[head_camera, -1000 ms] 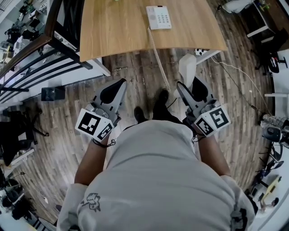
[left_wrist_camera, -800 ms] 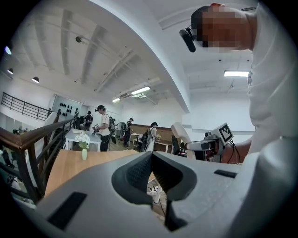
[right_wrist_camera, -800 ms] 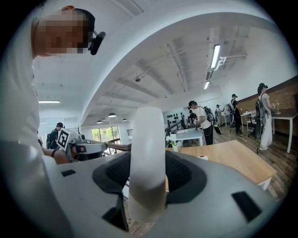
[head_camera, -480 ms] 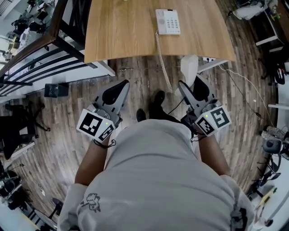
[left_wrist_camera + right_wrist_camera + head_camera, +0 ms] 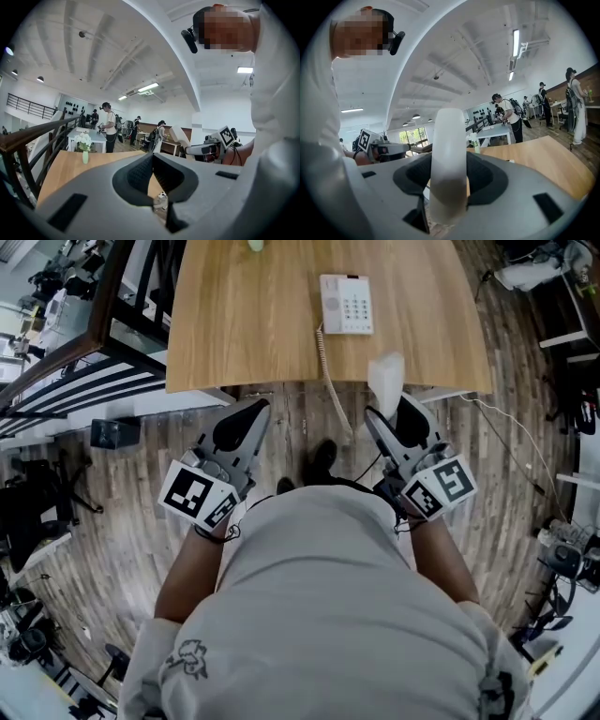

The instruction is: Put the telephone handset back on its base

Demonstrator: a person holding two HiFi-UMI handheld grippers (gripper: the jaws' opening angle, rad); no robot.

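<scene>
While my right claw (image 5: 392, 411) clamps the white handset (image 5: 386, 379) upright at the near edge of the table (image 5: 244, 324) and my left claw (image 5: 255, 409) hangs closed and empty, the base (image 5: 346, 304) waits at 12 o'clock: carry stage, I judge, with a forward reach and level set-down next.

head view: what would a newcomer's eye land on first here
The white handset catches the eye first, clamped in the right tool at the near edge of the wooden table. Its coiled cord runs from there up to the phone base, which lies on the table with its cradle empty. The left tool is held alongside, jaws together, with nothing in them.
</scene>
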